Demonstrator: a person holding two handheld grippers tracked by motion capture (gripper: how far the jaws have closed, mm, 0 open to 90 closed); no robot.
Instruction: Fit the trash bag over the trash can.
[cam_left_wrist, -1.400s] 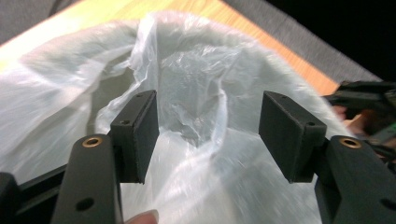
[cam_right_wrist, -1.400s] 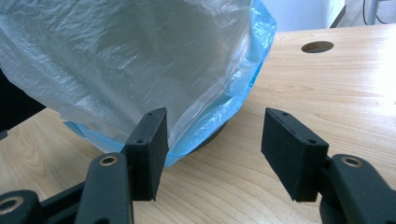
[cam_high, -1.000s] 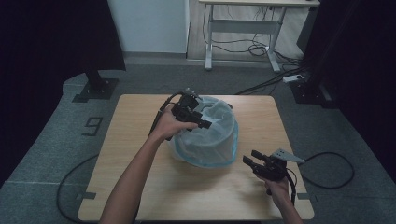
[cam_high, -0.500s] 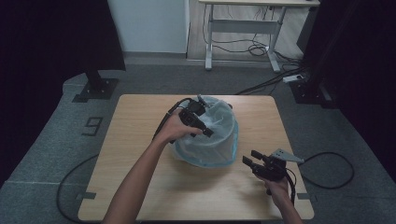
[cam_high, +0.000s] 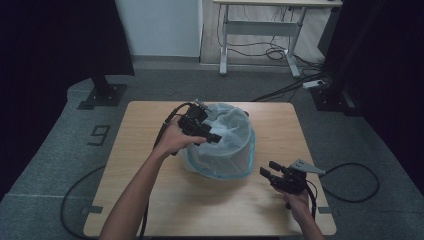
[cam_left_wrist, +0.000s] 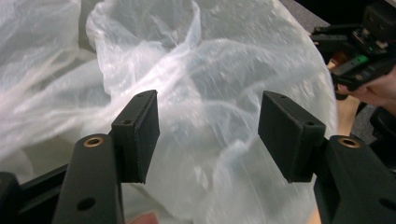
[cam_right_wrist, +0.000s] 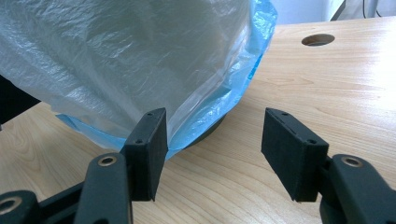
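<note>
Around the desk: floor, stands, cables

The wooden desk (cam_high: 150, 130) stands on grey carpet (cam_high: 75, 150), which bears a "9" mark (cam_high: 99, 135) just left of it. A round hole (cam_right_wrist: 318, 39) pierces the desk top near a far corner. Behind, a white-framed table (cam_high: 260, 25) stands against the wall with cables (cam_high: 280, 52) beneath it. A black stand base (cam_high: 102, 95) sits at far left, another (cam_high: 332, 97) at far right. A black cable loop (cam_high: 357, 182) lies on the floor to the right.
</note>
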